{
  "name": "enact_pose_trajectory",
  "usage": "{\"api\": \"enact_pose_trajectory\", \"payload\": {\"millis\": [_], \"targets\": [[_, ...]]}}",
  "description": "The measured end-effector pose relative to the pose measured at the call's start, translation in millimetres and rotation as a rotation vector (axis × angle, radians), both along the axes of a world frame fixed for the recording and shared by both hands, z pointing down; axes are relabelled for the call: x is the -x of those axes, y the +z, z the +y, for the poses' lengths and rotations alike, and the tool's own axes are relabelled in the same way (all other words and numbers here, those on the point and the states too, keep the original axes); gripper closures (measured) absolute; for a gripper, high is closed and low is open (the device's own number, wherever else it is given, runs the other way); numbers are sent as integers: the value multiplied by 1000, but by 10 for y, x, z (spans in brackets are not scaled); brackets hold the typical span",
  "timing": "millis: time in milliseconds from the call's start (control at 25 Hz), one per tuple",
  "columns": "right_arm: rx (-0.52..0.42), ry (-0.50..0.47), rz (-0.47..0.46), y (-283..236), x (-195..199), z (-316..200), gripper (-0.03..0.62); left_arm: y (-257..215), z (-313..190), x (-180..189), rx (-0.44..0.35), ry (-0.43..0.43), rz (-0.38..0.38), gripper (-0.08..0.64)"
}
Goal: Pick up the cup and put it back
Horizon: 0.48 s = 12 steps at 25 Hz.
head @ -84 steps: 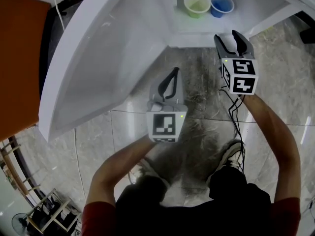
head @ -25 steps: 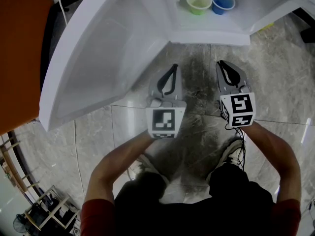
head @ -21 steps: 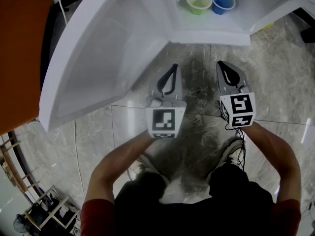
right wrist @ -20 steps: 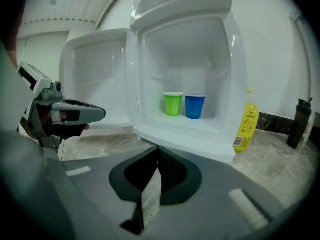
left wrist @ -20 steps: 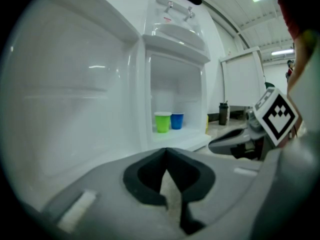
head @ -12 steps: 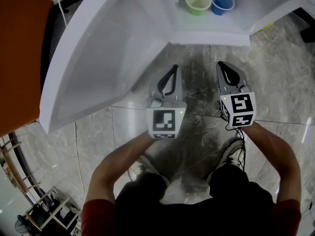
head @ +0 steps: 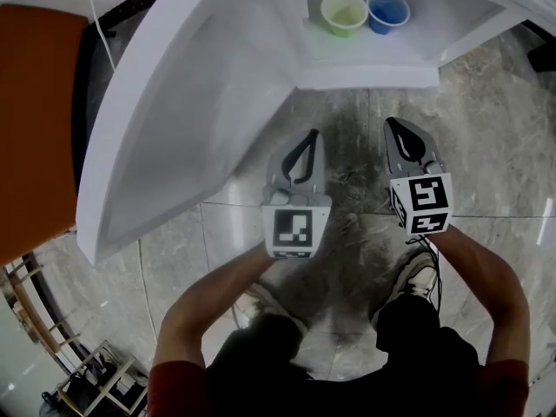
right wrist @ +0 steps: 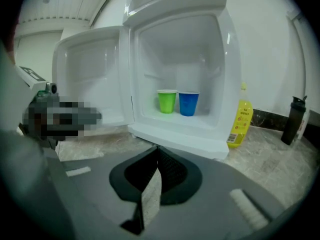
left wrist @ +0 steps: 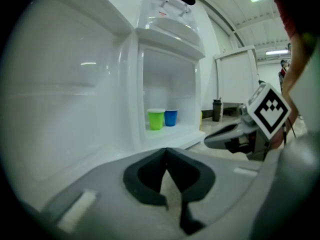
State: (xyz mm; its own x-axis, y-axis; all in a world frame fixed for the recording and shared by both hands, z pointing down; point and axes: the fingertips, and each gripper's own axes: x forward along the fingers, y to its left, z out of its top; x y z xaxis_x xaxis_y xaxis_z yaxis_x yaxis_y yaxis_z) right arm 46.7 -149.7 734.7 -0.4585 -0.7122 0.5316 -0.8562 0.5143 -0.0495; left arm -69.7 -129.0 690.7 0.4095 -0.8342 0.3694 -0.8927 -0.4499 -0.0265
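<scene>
Right hand-held gripper (head: 393, 124), back from the fridge (head: 365, 76), just pressed together empty; left one (head: 312, 135) likewise.

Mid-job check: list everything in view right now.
fridge: 1, white, ahead, door open left
green cup: 1, green, in fridge, left
blue cup: 1, blue, in fridge, right
yellow bottle: 1, yellow, by fridge's right side
dark bottle: 1, dark, farther right
orange panel: 1, orange, far left
floor: 1, grey marble, underfoot
left tool: 1, grey, shut, empty, before fridge
right tool: 1, grey, shut, empty, before fridge
</scene>
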Motion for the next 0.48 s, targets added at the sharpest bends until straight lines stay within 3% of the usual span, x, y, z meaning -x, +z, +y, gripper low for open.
{"api": "enact_pose_trajectory", "payload": {"millis": [160, 280, 480], "targets": [[-16, -46, 82, -160, -27, 163, 591, -183, 104, -25, 14, 73, 48, 560], [-11, -95, 116, -417, -24, 371, 591, -391, 235, 92, 73, 45, 57, 560], [55, -25, 84, -1001, -173, 581, 591, -1010, 426, 140, 104, -6, 48, 560]]}}
